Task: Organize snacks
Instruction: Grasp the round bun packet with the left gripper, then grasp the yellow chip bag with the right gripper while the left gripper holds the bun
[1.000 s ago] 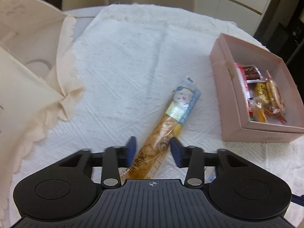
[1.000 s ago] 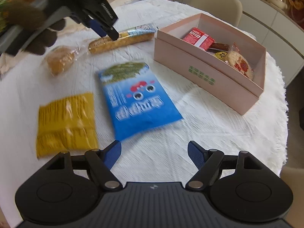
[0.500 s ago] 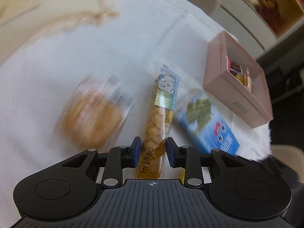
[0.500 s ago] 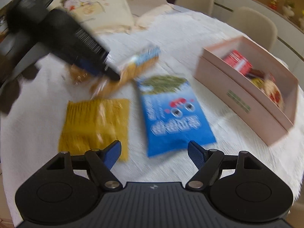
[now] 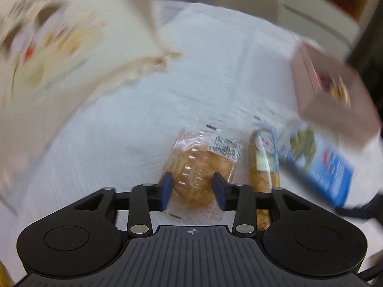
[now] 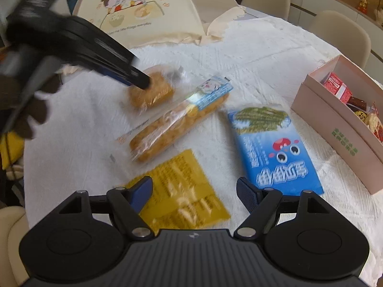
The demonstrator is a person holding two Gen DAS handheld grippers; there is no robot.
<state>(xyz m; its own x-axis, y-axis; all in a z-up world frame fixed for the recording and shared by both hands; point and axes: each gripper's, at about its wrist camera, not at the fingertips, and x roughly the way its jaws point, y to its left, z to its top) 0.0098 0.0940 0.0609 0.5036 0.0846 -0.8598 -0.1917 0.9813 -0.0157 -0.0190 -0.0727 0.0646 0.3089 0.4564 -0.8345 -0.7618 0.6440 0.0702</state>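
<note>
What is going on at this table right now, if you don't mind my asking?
Someone is sorting snacks into a pink box. The left gripper is open around a round wrapped pastry on the white cloth. The right gripper hangs open above a yellow packet. A long biscuit pack and blue seaweed bag lie loose.

On the white cloth, a round golden bun (image 6: 151, 90) in clear wrap lies at 11 o'clock in the right view. Just beside it, toward 5 o'clock, a long clear pack of yellow puffs (image 6: 178, 117) with a blue cartoon end lies slanted. A yellow packet (image 6: 182, 191) lies flat near 6 o'clock. A blue seaweed bag (image 6: 273, 148) lies flat at 3 o'clock. A pink box (image 6: 335, 129), open-topped, holds small wrapped snacks at the far right.
</note>
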